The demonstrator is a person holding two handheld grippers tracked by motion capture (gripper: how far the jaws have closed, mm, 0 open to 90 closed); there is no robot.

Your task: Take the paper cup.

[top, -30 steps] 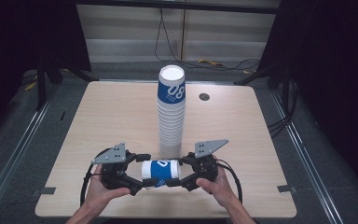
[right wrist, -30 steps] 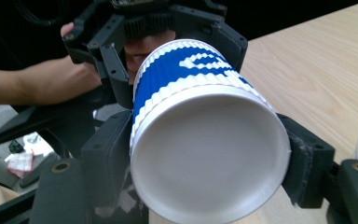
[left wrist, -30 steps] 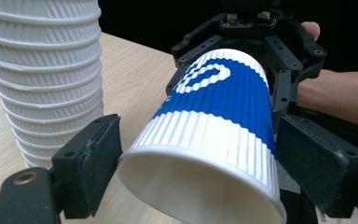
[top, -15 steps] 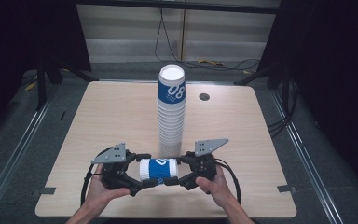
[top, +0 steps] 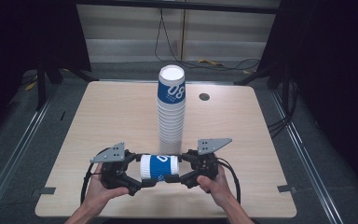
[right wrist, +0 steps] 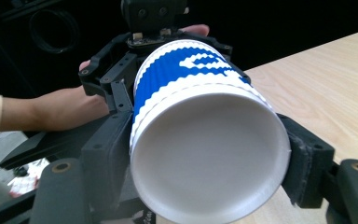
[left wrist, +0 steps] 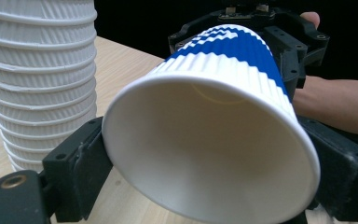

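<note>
Gripping, high view: cup [top: 158, 167] on its side near bench [top: 98, 121] front edge, left gripper [top: 137, 179] and right gripper [top: 179, 176] at either end; stack [top: 171, 112] just behind.
Left gripper view: jaws clamp open rim, likely steadying.
Right gripper view: jaws clamp base, likely pulling nested cups apart.

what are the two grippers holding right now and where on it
One paper cup, lying sideways: the left gripper clamps its open rim end, the right gripper its base end.

A tall cup stack [top: 171, 114] stands on the wooden table [top: 107, 121].
</note>
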